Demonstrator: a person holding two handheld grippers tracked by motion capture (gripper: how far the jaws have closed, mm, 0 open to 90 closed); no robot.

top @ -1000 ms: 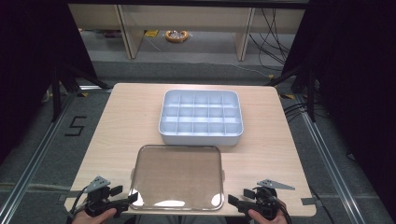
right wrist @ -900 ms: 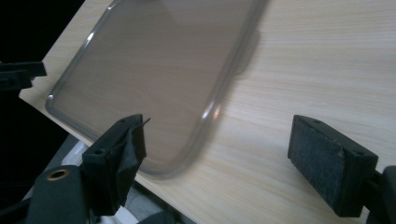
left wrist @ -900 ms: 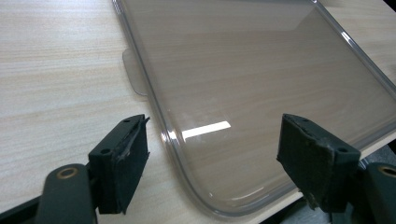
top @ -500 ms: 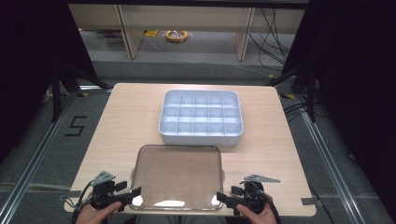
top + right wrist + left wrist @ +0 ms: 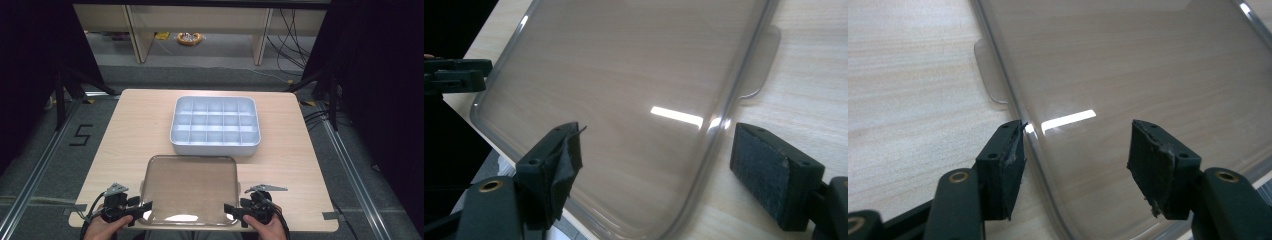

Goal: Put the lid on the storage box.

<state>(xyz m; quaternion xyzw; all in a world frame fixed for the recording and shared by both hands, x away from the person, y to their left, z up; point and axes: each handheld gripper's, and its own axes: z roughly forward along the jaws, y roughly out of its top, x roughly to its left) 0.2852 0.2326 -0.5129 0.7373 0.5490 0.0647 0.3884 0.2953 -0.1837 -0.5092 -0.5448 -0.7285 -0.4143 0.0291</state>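
lid [image 5: 190, 187] flat, lower centre | left gripper [image 5: 142, 211] at lid's lower-left edge, jaws just been closing, straddling rim, not gripping | right gripper [image 5: 231, 212] lower right, jaws apart astride rim | tray [image 5: 216, 145] above

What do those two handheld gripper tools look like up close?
Both are black. The left gripper and right gripper each carry two blocky jaws with worn dark pads, brass-coloured pivot pins, a grey three-cornered plate on top and a black cable trailing back. The hands holding them are bare, with no sleeves showing.
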